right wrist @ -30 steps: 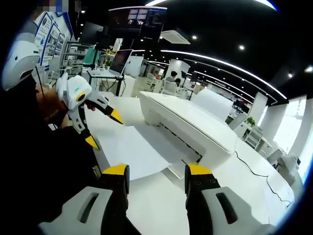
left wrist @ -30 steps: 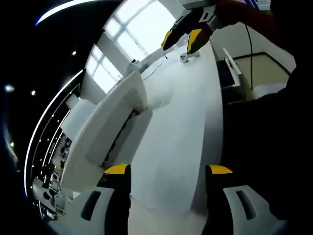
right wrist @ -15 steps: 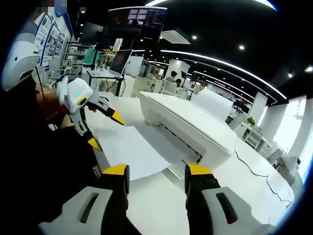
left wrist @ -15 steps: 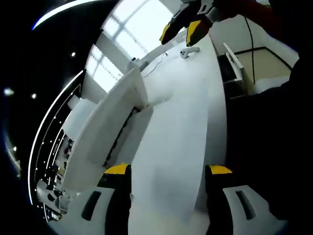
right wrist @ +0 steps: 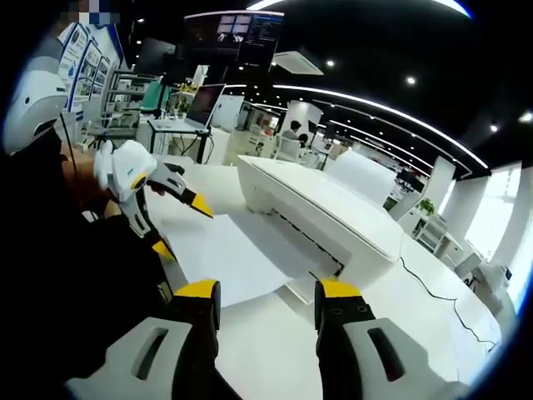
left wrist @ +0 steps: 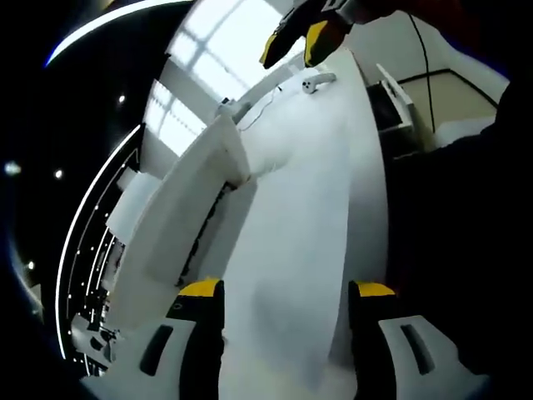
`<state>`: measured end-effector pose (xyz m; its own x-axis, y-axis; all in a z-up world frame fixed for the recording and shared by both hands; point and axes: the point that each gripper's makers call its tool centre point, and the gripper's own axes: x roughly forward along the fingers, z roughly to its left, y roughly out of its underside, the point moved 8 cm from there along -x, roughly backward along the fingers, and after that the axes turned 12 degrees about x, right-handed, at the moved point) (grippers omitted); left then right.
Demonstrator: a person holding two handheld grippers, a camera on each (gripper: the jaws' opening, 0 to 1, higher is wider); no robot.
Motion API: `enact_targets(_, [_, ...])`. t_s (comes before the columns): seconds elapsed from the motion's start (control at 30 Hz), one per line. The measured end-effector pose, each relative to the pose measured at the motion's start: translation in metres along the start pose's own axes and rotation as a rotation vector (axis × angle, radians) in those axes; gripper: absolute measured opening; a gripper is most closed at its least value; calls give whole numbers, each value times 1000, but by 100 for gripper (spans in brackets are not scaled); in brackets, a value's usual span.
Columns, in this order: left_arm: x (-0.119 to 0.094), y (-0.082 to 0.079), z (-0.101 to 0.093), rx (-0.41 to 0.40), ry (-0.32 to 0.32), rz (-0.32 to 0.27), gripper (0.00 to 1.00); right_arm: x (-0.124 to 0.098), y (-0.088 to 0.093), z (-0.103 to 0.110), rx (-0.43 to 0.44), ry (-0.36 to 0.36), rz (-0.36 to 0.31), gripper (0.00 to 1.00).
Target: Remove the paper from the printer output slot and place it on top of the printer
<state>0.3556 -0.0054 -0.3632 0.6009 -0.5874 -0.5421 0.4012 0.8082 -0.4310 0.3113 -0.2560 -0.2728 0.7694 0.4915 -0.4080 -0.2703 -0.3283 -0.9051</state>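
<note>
White paper point(right wrist: 225, 254) lies flat on the tabletop point(right wrist: 391, 333), its far edge running under the printer point(right wrist: 321, 212) at the output slot point(right wrist: 304, 237). On the left of the right gripper view, the left gripper point(right wrist: 179, 221) hovers at the sheet's near edge with jaws wide, holding nothing. The right gripper point(right wrist: 262, 304) waits nearer the printer, its 2 jaws also wide and empty. Best to close on the loose edge squarely and draw it straight out, low and level, before lifting.
</note>
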Motion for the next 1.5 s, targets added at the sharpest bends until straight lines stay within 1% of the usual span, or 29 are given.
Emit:
enact_targets(0.33, [3,-2,1,19,-23,7,62,-1,1,0,4,0,-3,41])
enact_targets(0.63, [6,-2,0,47,-55,20,57,-2,1,0,5,3,-6,41])
enact_targets(0.9, [9,-2,0,74,-64,30,53,-1,1,1,7,2,-4,41])
enact_targets(1.0, [10,-3,-1,92,-65,36,51,0,1,1,6,-1,-4,41])
enact_targets(1.2, [11,-3,-1,100,-56,44,47,0,2,0,7,3,-3,41])
enact_targets(1.33, [9,-5,-2,115,-52,45,41,-1,1,0,8,3,-5,41])
enact_targets(1.4, [9,-6,-2,115,-48,41,39,0,2,1,7,1,-2,41])
enact_targets(1.5, [9,-5,-4,139,-29,56,33,1,2,2,5,-2,0,41])
